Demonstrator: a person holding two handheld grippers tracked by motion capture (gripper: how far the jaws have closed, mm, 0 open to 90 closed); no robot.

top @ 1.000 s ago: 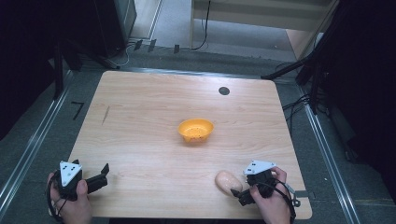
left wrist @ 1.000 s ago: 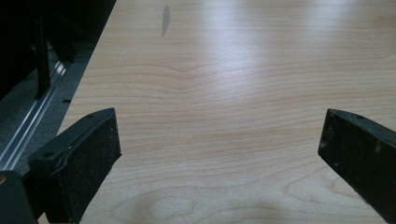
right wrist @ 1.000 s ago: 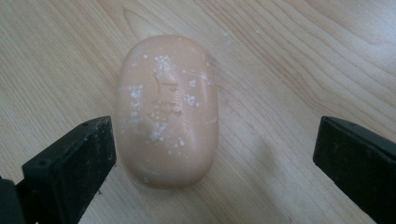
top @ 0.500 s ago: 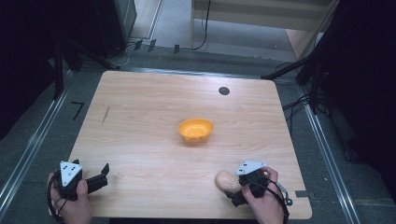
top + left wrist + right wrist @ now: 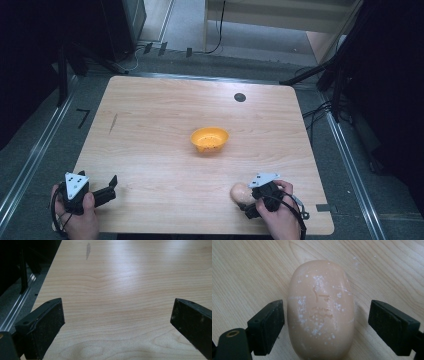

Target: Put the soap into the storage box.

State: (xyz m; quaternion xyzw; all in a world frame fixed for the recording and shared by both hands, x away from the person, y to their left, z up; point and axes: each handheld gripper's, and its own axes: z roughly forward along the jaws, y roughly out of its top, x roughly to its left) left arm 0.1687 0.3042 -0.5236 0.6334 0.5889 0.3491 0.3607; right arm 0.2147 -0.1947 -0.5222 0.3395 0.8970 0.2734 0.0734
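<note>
Two grippers are in play, one in each of the person's hands. The right gripper (image 5: 325, 322), at the lower right of the high view (image 5: 250, 202), is released: in the right gripper view its two black jaws stand apart on either side of a single peach-coloured soap bar (image 5: 320, 310). The left-hand jaw sits just beside the bar's edge, while a clear gap separates the bar from the right-hand jaw. The bar lies flat on the table, its long axis running away from the camera, with a faint embossed mark and white specks on its top face. In the high view the soap bar (image 5: 239, 192) shows just left of that gripper, near the table's front edge.

The left gripper (image 5: 111, 186), at the lower left of the high view, is also released; in the left gripper view (image 5: 117, 317) its jaws are spread wide over bare wood.

One orange bowl (image 5: 210, 139) sits near the middle of the table, well apart from both grippers.

The table (image 5: 150, 130) is light wood with rounded corners and one small dark round disc (image 5: 240, 97) near its upper right. Grey floor, metal rails and dark equipment surround it.
</note>
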